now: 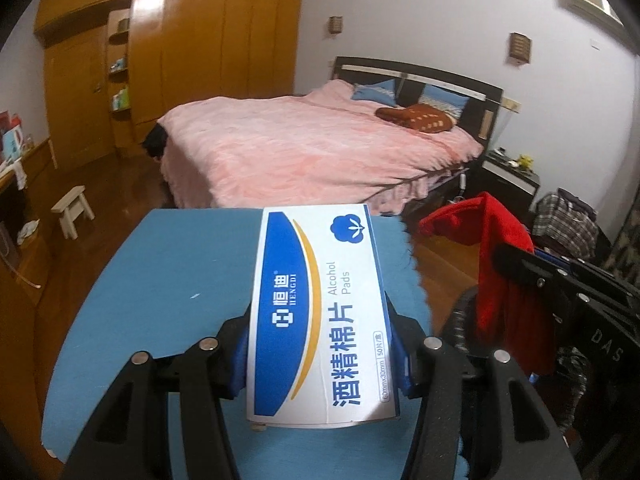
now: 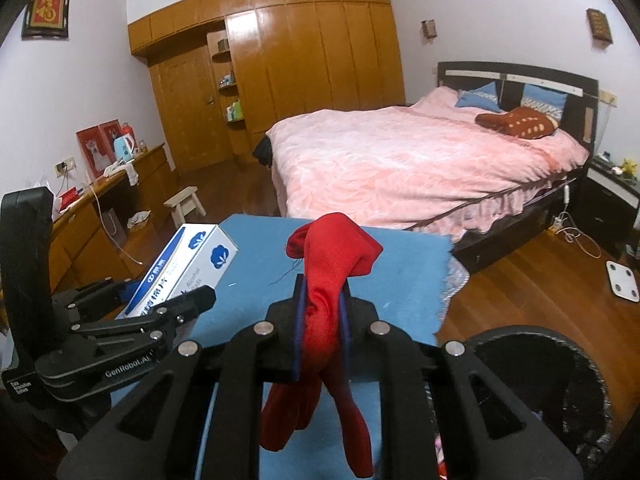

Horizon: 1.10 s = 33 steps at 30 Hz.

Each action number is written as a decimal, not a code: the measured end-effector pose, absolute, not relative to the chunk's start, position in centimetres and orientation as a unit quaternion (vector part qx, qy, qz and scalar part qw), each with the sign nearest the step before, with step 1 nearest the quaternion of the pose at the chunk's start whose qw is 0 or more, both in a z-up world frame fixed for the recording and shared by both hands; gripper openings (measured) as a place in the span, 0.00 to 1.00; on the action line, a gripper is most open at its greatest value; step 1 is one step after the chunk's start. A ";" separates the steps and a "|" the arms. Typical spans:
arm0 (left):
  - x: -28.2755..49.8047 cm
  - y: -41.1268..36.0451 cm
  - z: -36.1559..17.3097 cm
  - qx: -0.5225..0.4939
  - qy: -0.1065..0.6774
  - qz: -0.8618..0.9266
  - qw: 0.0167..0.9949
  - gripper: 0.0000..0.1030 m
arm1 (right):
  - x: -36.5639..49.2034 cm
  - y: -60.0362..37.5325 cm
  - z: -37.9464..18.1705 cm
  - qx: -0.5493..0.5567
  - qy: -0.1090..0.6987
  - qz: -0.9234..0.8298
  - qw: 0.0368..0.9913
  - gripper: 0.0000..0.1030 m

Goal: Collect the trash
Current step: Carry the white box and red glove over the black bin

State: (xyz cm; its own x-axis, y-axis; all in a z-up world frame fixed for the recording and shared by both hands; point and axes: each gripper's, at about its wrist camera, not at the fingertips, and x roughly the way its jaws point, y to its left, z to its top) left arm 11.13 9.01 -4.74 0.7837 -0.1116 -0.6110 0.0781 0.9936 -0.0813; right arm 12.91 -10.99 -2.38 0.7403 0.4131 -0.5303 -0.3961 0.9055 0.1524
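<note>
Now left tool (image 1: pixel 320 354) grips alcohol-pad box (image 1: pixel 320 312).

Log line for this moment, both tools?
left tool: shut on box | right tool: shut on red cloth | both above blue mat

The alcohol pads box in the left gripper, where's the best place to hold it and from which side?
Grip the alcohol pads box across its narrow width, pads on the two long side walls near one end, coming in along its length. The left gripper holds it that way; those flat parallel walls suit the pads.
</note>
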 end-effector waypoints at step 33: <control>11.3 -11.0 -6.3 0.032 0.325 -0.226 0.918 0.53 | 6.6 -29.9 -4.5 0.053 0.294 0.047 0.953 0.14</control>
State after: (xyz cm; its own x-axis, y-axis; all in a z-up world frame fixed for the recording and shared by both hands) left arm 11.34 -11.03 -6.32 0.6865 -0.3935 -0.6114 0.4350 0.8961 -0.0884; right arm 6.63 -29.95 -4.48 0.8229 0.1213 -0.5550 -0.0586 0.9899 0.1293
